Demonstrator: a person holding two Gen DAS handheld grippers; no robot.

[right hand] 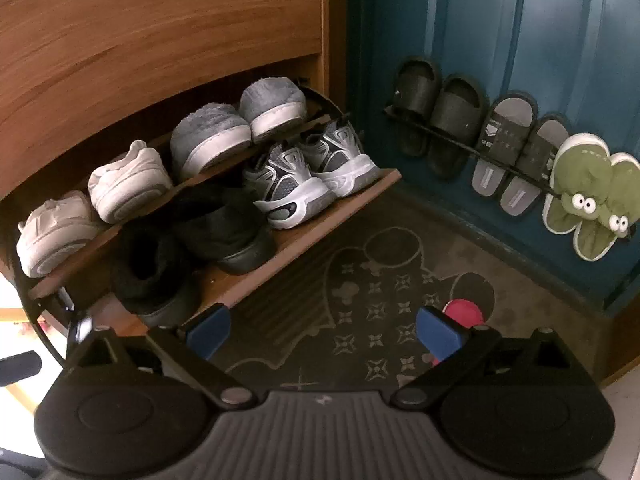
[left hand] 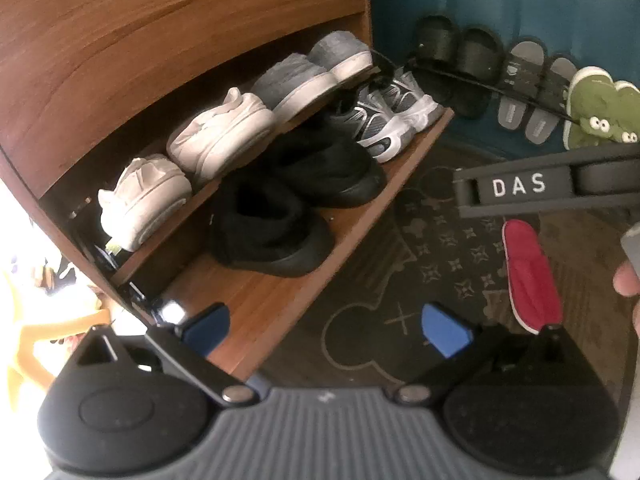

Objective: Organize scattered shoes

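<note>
A: We hold our left gripper (left hand: pixel 326 330) with its blue-tipped fingers spread wide and nothing between them, above the dark patterned mat (left hand: pixel 440 248) beside the wooden shoe cabinet (left hand: pixel 120 40).

B: And our right gripper (right hand: pixel 324 332) is the same: jaws wide apart, empty, over that mat (right hand: pixel 360 300).

A: What do we see still loose on the floor?

B: One red slipper (left hand: pixel 530 276) lies on the mat, well apart from the cabinet. From the right wrist we catch only a bit of it (right hand: pixel 464 312), just beyond the right-hand finger.

A: On the upper shelf we count a pair of white sneakers (left hand: pixel 180 168) and a pair of grey slippers (left hand: pixel 308 72), side by side, heels toward us.

B: Below them, on the lower board (right hand: pixel 304 232), we see two black fleece-lined shoes (right hand: pixel 192 248) and a pair of grey-and-white running shoes (right hand: pixel 312 176), the latter at the end nearest the blue door (right hand: pixel 520 40).

A: On the door a black rail (right hand: pixel 460 140) carries black slides (right hand: pixel 436 120), grey slides (right hand: pixel 512 152) and green slippers with googly eyes (right hand: pixel 588 196).

B: In the left wrist view a dark part marked "DAS" (left hand: pixel 520 186) crosses the right side, with a fingertip (left hand: pixel 626 280) at the edge.
</note>
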